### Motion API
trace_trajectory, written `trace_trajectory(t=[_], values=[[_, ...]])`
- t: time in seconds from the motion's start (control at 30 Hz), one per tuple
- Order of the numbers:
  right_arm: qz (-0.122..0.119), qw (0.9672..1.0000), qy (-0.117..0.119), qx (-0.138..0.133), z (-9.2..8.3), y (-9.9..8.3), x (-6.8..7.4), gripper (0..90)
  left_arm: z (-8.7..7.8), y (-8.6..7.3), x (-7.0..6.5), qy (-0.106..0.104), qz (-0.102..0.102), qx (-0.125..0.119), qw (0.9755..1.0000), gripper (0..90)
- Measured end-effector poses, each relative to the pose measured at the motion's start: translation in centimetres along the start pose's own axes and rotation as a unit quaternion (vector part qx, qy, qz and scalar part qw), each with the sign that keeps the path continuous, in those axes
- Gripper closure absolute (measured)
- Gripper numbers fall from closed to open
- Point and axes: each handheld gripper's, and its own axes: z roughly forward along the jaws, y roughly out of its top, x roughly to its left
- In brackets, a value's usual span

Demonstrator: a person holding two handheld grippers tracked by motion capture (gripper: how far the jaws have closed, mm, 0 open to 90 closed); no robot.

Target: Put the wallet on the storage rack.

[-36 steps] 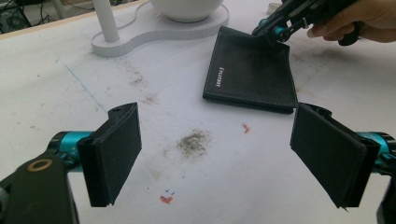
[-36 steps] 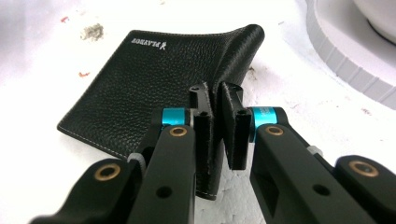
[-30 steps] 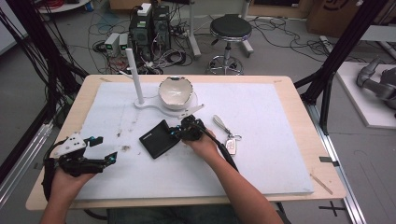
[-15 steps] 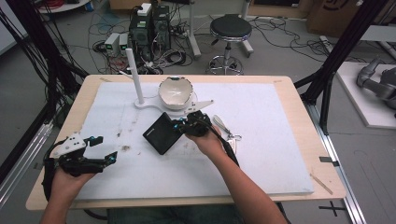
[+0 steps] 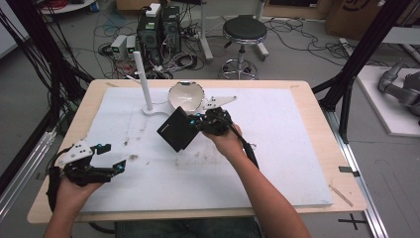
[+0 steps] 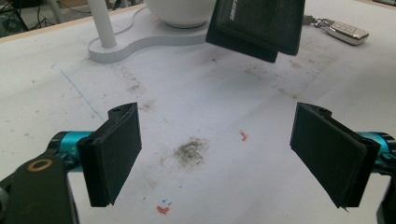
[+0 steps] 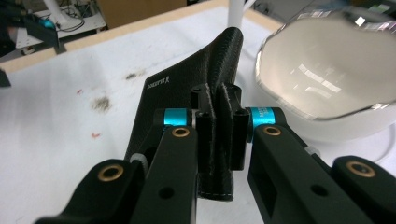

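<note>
- Black leather wallet [image 5: 177, 130] clamped at one edge between the fingers of the right gripper [image 5: 200, 122], lifted clear of the white worktop [image 5: 277, 148], tilted, just in front of the white bowl [image 5: 185, 95].
- Left gripper [image 5: 113, 159] near the worktop's left edge, well apart from the wallet, fingers [image 6: 114, 151] spread wide, nothing between.

In the right gripper view the black wallet [image 7: 196, 88] hides part of the white bowl [image 7: 327, 79], and the picture's edge cuts off the bowl's right side. The wallet's small printed word is too blurred to read. In the left gripper view the top edge cuts off the wallet, the bowl behind it, and the white post [image 6: 103, 23] beside the bowl.
</note>
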Motion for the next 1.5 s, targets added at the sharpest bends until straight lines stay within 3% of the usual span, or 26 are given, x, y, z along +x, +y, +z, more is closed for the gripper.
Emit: trace_trajectory(t=[0.43, 0.87, 1.23, 1.5], values=[[-0.018, 0.9991, -0.03, -0.022, -1.0, 4.0, -1.9, 86.0, 0.1, 0.1, -0.1, -0.002, 0.0, 0.0, 1.0, 16.4], [-0.025, 0.9957, -0.086, -0.024, -0.7, 7.3, -5.1, 85.9, 0.2, 0.0, 0.1, -0.001, -0.002, 0.001, 1.0, 16.4], [-0.03, 0.9926, -0.117, -0.014, 0.8, 8.2, -7.5, 85.8, 0.0, -0.2, 0.3, 0.002, -0.005, 0.002, 1.0, 16.4], [-0.032, 0.9903, -0.135, 0.005, 2.1, 7.7, -8.2, 85.8, 0.1, -0.2, 0.3, 0.001, -0.002, 0.002, 1.0, 16.4]])
